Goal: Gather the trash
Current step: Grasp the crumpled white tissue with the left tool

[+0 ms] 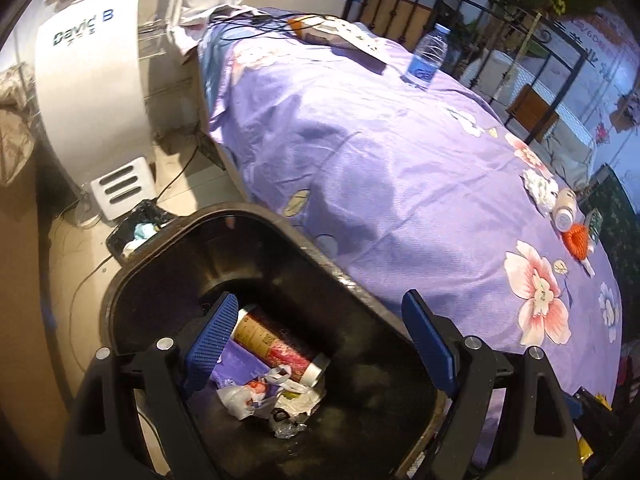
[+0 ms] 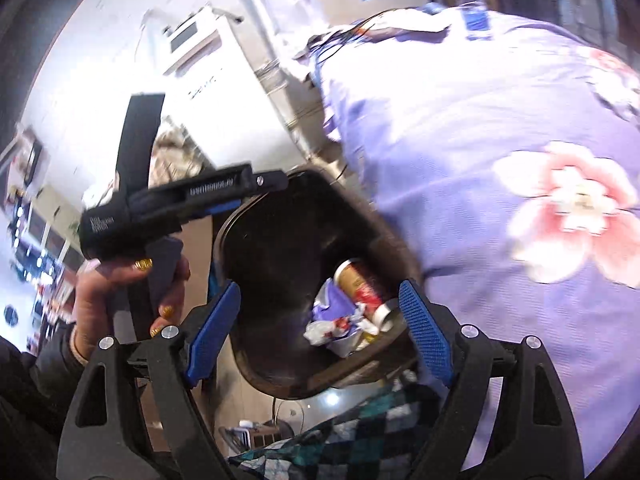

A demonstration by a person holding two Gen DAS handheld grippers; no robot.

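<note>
A black trash bin (image 1: 168, 248) stands beside the table covered with a purple flowered cloth (image 1: 380, 152). In the bin lie a red and gold can (image 1: 276, 344) and crumpled wrappers (image 1: 264, 396). My left gripper (image 1: 320, 328) is open and empty, right above the bin's opening. My right gripper (image 2: 320, 312) is open and empty, also above the bin (image 2: 280, 216), with the can (image 2: 362, 284) in view below. The left gripper (image 2: 176, 204) shows from the side in the right wrist view. On the cloth lie a crumpled tissue (image 1: 540, 190), a small white bottle (image 1: 566, 208) and an orange object (image 1: 578, 240).
A water bottle (image 1: 428, 52) stands at the table's far side near a book and cables. A white appliance (image 1: 88, 80) stands on the floor left of the table, with a small black box of waste (image 1: 136, 232) by it. A checkered cloth (image 2: 360, 432) lies below the bin.
</note>
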